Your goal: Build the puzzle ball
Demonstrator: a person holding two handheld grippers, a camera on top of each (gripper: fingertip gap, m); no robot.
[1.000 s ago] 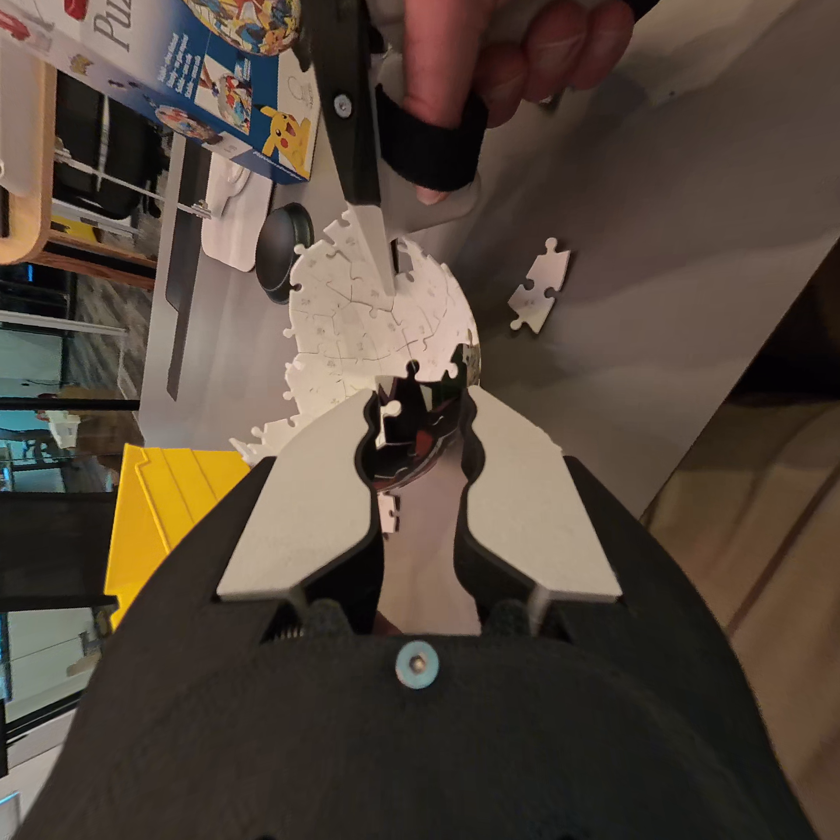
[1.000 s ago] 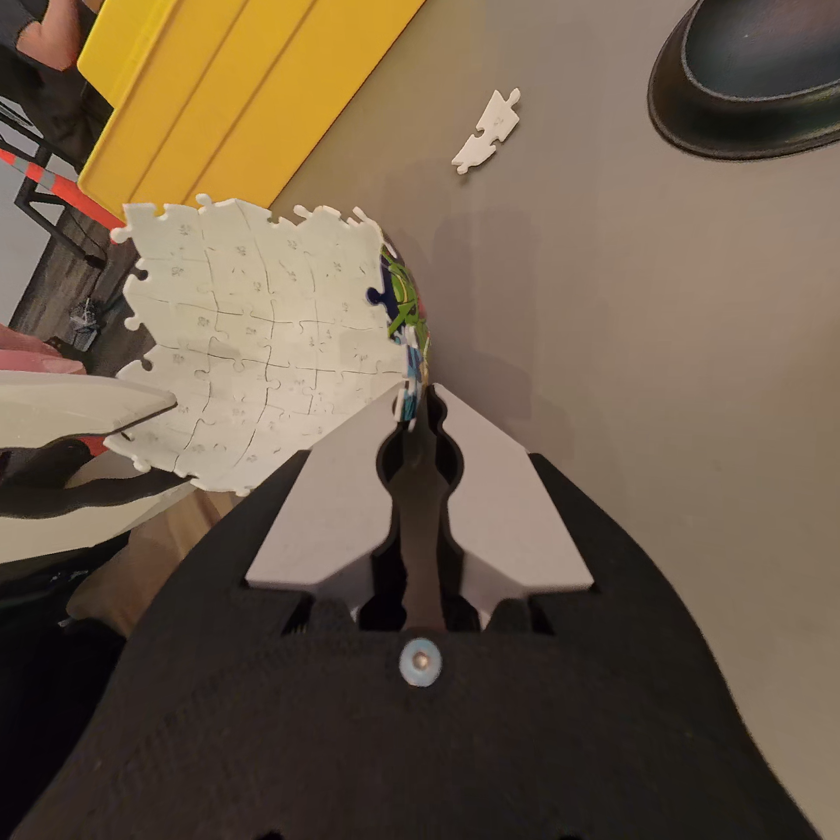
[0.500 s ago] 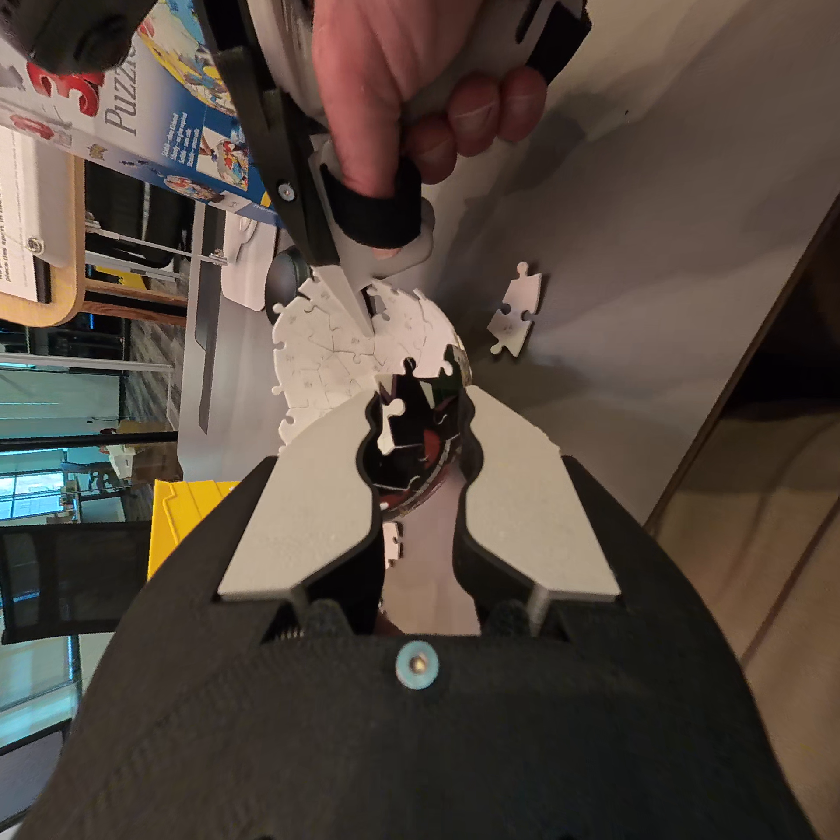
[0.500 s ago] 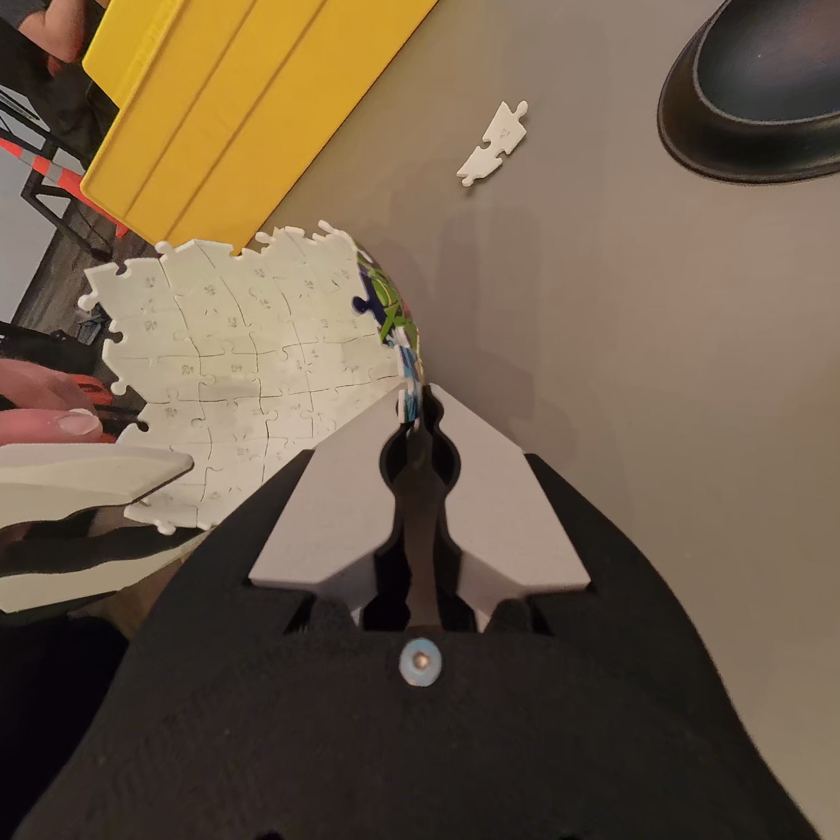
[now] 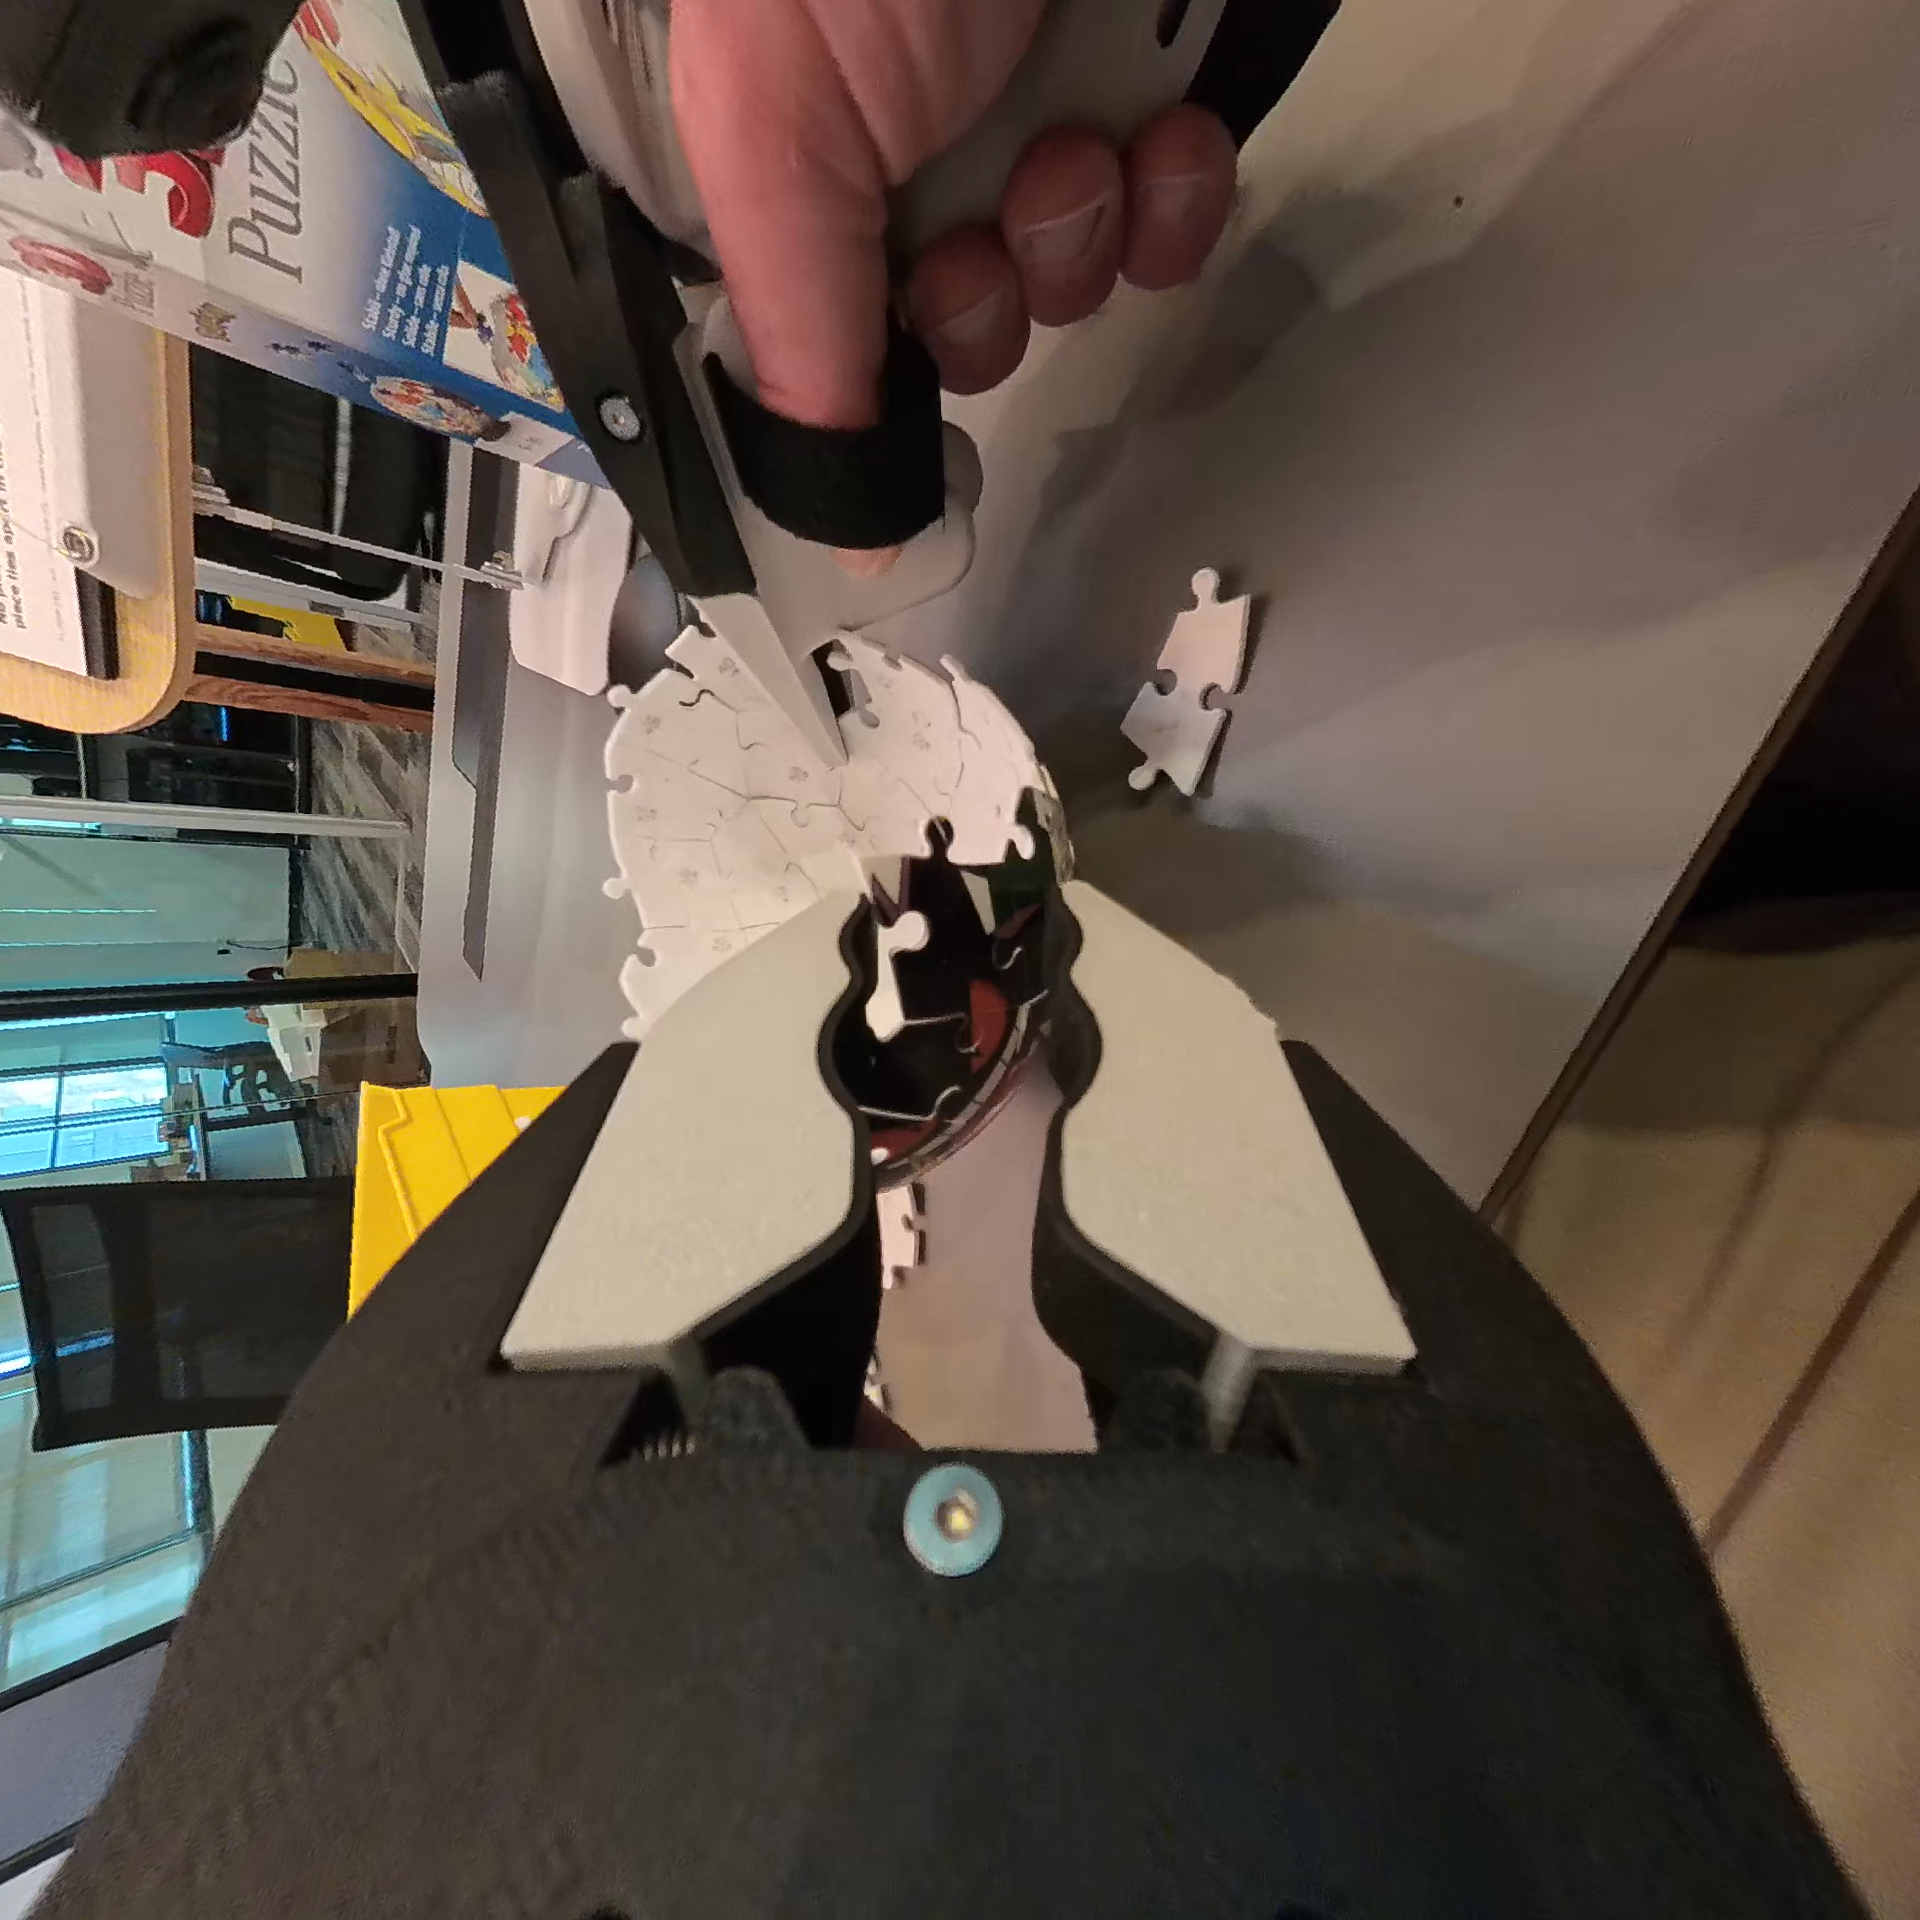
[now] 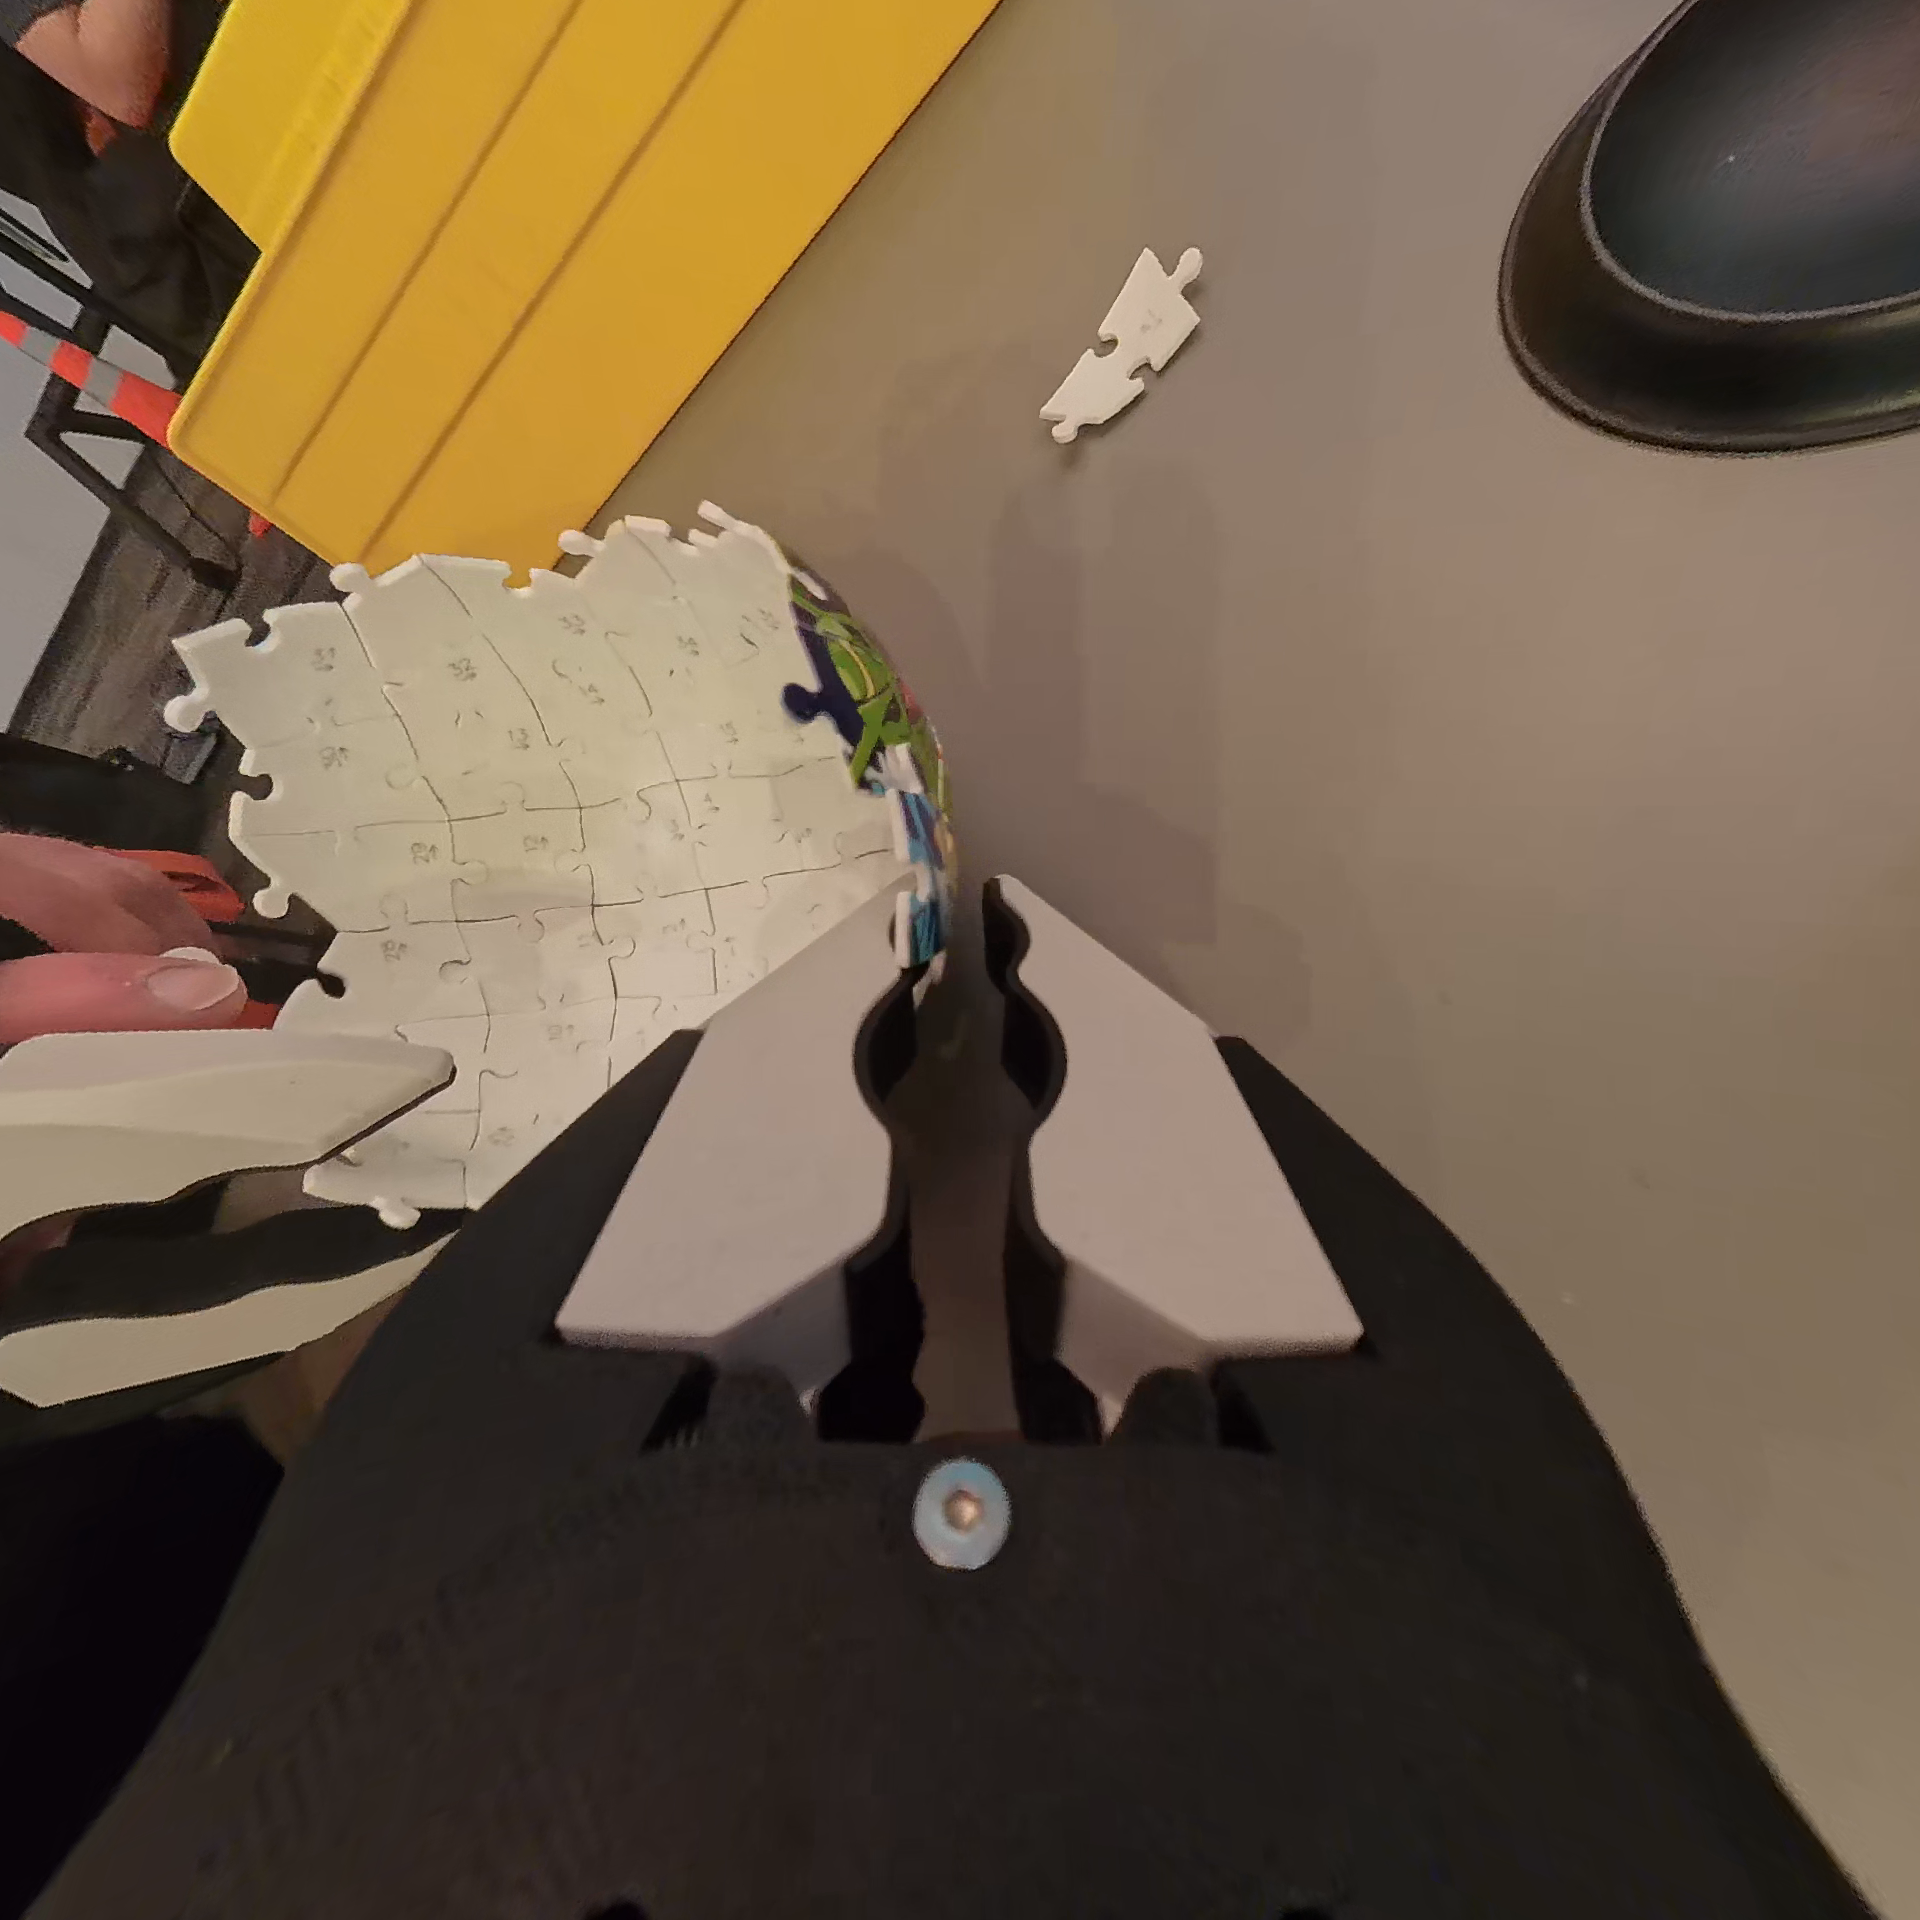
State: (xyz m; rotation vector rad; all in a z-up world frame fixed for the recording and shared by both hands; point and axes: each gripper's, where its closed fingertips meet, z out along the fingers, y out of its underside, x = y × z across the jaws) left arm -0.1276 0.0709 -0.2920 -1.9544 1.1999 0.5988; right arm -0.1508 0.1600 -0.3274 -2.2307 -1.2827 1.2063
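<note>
While both tongs [image 5: 961, 935] [image 6: 951, 914] pinch the numbered puzzle ball [image 6: 582, 831], a printed box [image 5: 343, 249] lies beyond.

A smooth grey tabletop [image 6: 1403, 935] carries everything. A loose pair of joined white puzzle pieces [image 6: 1127, 343] lies flat on it, blank side up. Near them, towards one corner, sits a round black dish-shaped stand [image 6: 1725, 260]. A yellow plastic tray [image 6: 520, 260] rests at the table's edge, well apart from the stand. A colourful printed cardboard puzzle box [image 5: 343, 260] lies farther back.
</note>
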